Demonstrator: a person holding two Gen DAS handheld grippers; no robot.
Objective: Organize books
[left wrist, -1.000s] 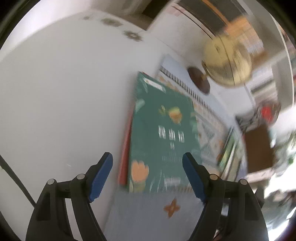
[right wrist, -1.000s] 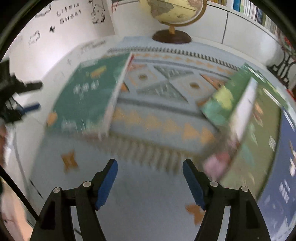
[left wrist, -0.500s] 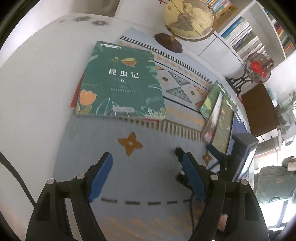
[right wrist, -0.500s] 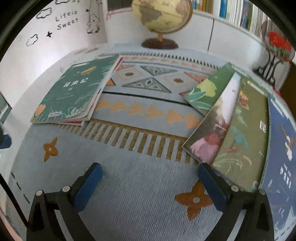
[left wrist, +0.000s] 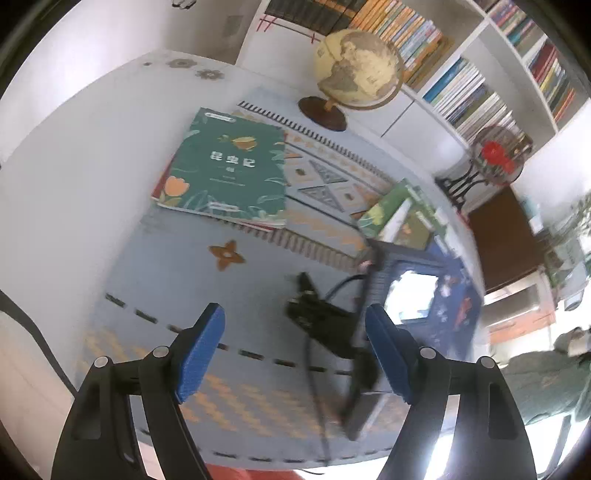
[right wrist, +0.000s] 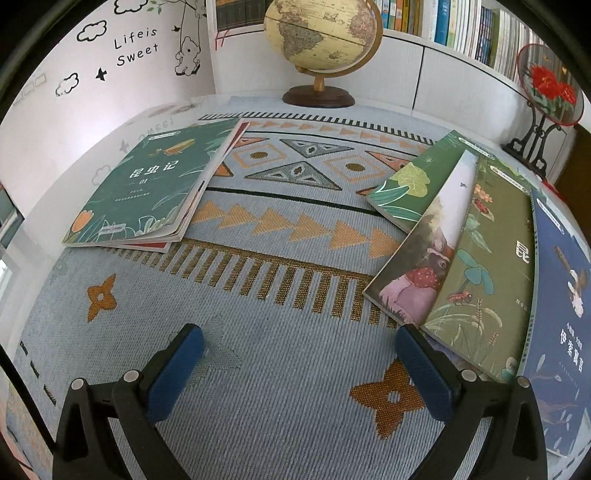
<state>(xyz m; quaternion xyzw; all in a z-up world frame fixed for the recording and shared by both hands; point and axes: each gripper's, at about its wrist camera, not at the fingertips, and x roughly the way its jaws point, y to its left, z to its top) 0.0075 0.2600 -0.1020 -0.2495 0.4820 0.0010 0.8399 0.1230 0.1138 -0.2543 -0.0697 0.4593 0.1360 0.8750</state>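
Note:
A dark green book point(right wrist: 147, 188) point(left wrist: 232, 170) lies on top of a red-edged one at the left of a patterned cloth point(right wrist: 280, 369). On the right, several overlapping books fan out: a light green one point(right wrist: 410, 181), a picture book with a mouse point(right wrist: 424, 273), an olive one point(right wrist: 487, 254) and a navy one point(right wrist: 561, 325). My right gripper point(right wrist: 299, 350) hovers wide open over bare cloth, its right finger close to the picture book's corner. My left gripper point(left wrist: 295, 332) is open and empty, high above the cloth; the right tool point(left wrist: 332, 325) shows beyond it.
A globe point(right wrist: 321, 33) on a wooden base stands at the back of the white table point(left wrist: 74, 155). A round red-flower ornament point(right wrist: 546, 88) on a black stand sits at the back right. Bookshelves point(left wrist: 461, 74) line the wall behind.
My left gripper has pulled back and up from the dark green book, leaving it on the stack. My right gripper's jaws have spread wider over the cloth.

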